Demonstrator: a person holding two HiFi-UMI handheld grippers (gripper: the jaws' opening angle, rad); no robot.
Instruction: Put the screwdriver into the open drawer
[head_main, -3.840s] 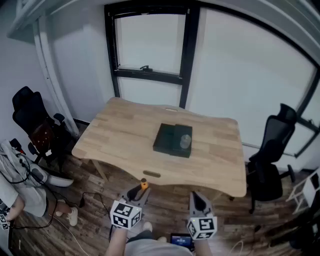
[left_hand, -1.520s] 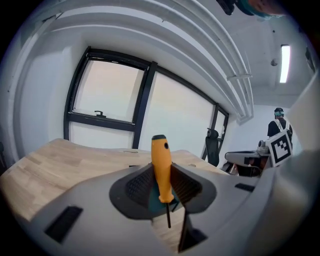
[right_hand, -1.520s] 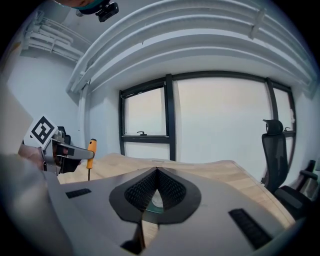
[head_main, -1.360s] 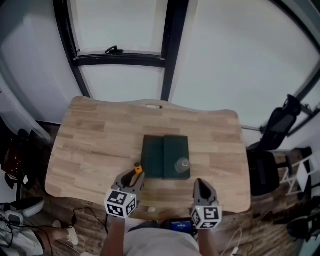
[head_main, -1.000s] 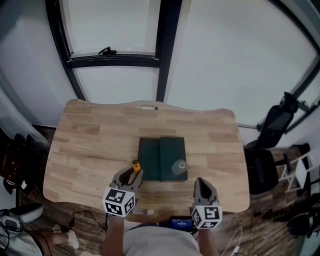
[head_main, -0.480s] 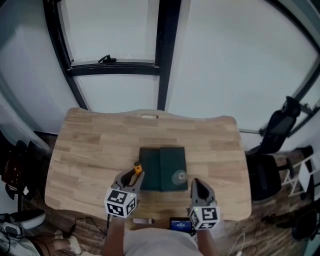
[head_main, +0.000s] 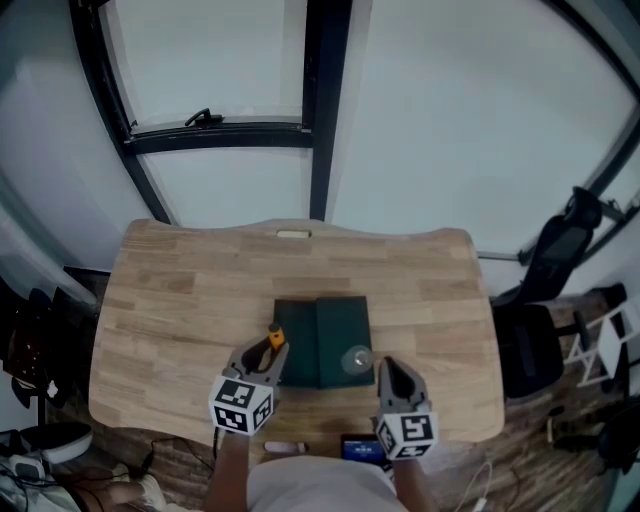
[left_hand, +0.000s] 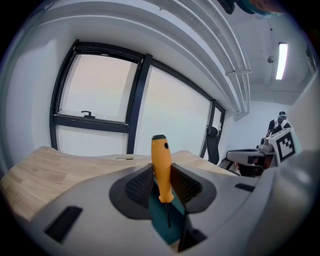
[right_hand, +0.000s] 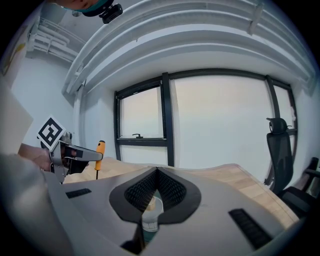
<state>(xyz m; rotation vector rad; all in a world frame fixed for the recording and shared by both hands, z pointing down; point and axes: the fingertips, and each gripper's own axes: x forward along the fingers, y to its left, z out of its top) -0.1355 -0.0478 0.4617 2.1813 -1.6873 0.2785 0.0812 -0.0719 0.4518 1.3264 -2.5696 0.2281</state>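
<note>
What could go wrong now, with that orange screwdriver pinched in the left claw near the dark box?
The left claw grips the screwdriver only by its handle, upright, so it might twist or slip when lowered. A small clear jar stands on the dark box, close to the right claw; a careless move could knock it over.

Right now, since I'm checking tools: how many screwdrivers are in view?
1. The orange-handled screwdriver stands upright between the left gripper's fingers, beside the dark green box. Another could be hidden inside that box.
</note>
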